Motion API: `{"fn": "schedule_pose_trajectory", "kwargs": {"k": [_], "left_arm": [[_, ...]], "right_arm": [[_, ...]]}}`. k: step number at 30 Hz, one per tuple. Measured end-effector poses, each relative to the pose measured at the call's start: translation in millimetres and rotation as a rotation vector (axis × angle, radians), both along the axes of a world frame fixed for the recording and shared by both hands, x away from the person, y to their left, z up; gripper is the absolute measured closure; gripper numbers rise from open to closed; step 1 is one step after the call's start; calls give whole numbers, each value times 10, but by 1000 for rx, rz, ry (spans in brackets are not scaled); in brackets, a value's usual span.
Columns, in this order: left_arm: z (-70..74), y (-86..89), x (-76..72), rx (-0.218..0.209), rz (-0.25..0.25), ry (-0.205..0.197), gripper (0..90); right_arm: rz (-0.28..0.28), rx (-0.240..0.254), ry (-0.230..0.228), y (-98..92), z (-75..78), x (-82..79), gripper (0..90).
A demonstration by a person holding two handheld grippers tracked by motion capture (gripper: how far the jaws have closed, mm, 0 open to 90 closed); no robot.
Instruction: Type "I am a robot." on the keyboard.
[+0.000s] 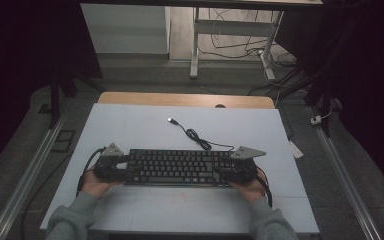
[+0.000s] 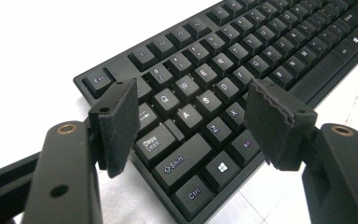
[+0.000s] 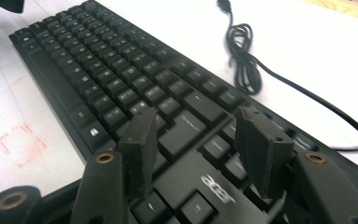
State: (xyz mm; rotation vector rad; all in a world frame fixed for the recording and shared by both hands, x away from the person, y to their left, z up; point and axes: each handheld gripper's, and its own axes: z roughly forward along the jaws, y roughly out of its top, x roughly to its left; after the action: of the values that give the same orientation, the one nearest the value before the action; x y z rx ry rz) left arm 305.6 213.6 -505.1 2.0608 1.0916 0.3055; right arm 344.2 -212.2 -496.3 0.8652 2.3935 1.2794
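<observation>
The table (image 1: pixel 130 125) carries a black keyboard (image 1: pixel 180 166) in the lower centre of the high view, long axis running left to right across the frame. Its cable (image 1: pixel 200 140) trails toward the upper centre. The left gripper (image 1: pixel 111 167) sits at the keyboard's left end, the right gripper (image 1: pixel 237 170) at its right end. Both sets of fingers (image 2: pixel 116 126) stand apart over the keys, gripping nothing.

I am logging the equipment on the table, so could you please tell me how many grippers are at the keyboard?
2. The left gripper is at the left end of the keyboard, the right gripper at its right end, both with jaws open over the keys.
</observation>
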Motion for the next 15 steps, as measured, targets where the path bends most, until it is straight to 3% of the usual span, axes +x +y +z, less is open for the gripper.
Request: {"fn": "schedule_pose_trajectory", "kwargs": {"k": [6, 15], "left_arm": [[0, -1, 4, -1, 1, -1, 354], [4, -20, 10, -17, 1, -3, 353]], "right_arm": [[-17, 10, -6, -98, 7, -3, 496], [-7, 3, -9, -89, -2, -5, 496]]}}
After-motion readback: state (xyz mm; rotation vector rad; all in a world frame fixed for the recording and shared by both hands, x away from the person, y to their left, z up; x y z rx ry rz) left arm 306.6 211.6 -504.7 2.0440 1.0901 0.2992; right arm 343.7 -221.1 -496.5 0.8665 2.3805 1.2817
